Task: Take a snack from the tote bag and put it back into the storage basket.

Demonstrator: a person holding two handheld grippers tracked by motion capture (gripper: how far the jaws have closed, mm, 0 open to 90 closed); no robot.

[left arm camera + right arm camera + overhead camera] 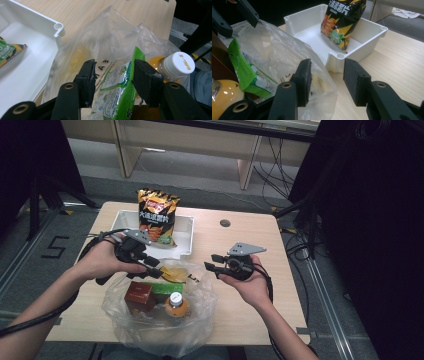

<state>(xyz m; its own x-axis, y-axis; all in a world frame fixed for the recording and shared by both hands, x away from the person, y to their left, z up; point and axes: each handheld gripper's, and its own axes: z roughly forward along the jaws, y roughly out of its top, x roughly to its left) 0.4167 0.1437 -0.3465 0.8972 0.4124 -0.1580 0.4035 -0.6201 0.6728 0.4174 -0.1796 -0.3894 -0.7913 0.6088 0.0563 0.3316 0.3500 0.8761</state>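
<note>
On the pale wooden surface (pixel 240 250), in a dim room with desk legs beyond, stand one white tray (pixel 186 227) holding one crisp bag (pixel 157 215), and nearer, one clear plastic bag (pixel 160 320) with one brown box (pixel 138 296), one green packet (pixel 117 90) and one orange bottle (pixel 176 304). The left gripper (pixel 152 269) has its fingers around the packet, grip unclear; the right gripper (pixel 212 265) is half-open, empty.

High view overhead, facing forward and down; both gripper views close, sharing plastic bag (pixel 110 37), white tray (pixel 362 47)
</note>
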